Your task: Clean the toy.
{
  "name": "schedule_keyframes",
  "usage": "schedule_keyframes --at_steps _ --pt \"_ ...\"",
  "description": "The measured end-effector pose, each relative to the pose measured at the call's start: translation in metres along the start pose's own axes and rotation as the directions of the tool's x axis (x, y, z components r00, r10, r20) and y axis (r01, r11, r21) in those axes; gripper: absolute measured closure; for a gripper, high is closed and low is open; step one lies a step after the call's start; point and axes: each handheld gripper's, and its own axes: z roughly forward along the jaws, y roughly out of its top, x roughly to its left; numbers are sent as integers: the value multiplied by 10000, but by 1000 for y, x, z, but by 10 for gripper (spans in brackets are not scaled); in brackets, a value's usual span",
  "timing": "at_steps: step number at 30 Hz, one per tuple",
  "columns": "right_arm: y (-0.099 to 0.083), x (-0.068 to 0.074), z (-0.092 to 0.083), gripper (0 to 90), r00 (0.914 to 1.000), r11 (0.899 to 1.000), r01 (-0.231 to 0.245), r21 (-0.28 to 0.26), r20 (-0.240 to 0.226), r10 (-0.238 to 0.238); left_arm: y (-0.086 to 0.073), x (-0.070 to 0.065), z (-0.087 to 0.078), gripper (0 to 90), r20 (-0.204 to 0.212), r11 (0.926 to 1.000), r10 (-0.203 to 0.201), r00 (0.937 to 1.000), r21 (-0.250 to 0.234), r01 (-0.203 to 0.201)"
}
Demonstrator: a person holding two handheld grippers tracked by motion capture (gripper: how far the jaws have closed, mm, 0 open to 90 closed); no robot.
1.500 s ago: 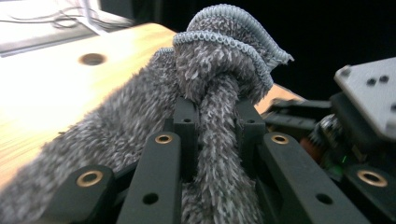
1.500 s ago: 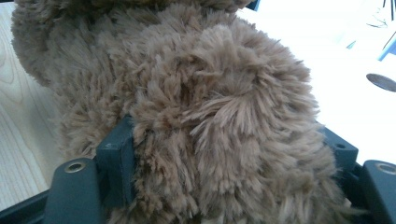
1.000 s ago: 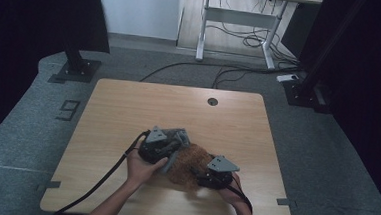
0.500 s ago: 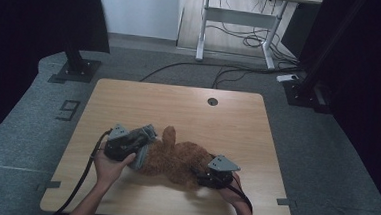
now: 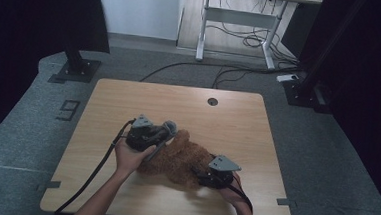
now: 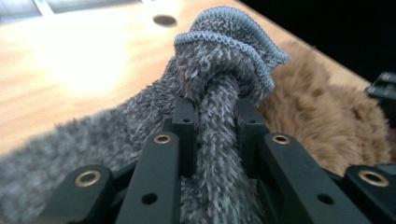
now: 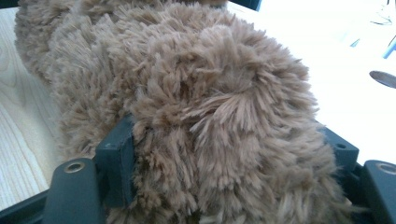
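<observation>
Wooden table (image 5: 123, 193) bears brown plush toy (image 5: 185, 160) under grey fleece (image 5: 168, 129)

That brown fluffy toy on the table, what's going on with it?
A person works on it with a gripper in each hand. The right gripper is clamped on the brown plush toy and pins it to the wooden table. The left gripper pinches a grey fuzzy cloth, maybe a small garment, bunched at the toy's far end.

Far half of table (image 5: 189, 100) bare; brown plush toy (image 5: 183, 159) blocks near centre.
</observation>
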Motion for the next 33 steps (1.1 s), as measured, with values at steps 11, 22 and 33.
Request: schedule_keyframes --at_steps 11,22,33 --pt "24 -14 -29 210 9845 9897 -1360 -456 -1179 1299 -37 -6 -11 760 667 9997 -33 9978 -221 48" --pt "78 -41 -23 210 9707 9763 -2139 -324 -1193 2087 -59 -17 -28 761 874 9979 138 9961 -645 -82" --pt "36 3 -19 208 9351 9719 -1809 1507 -2799 2174 -74 -21 -39 760 1169 9957 330 9926 -903 -224"
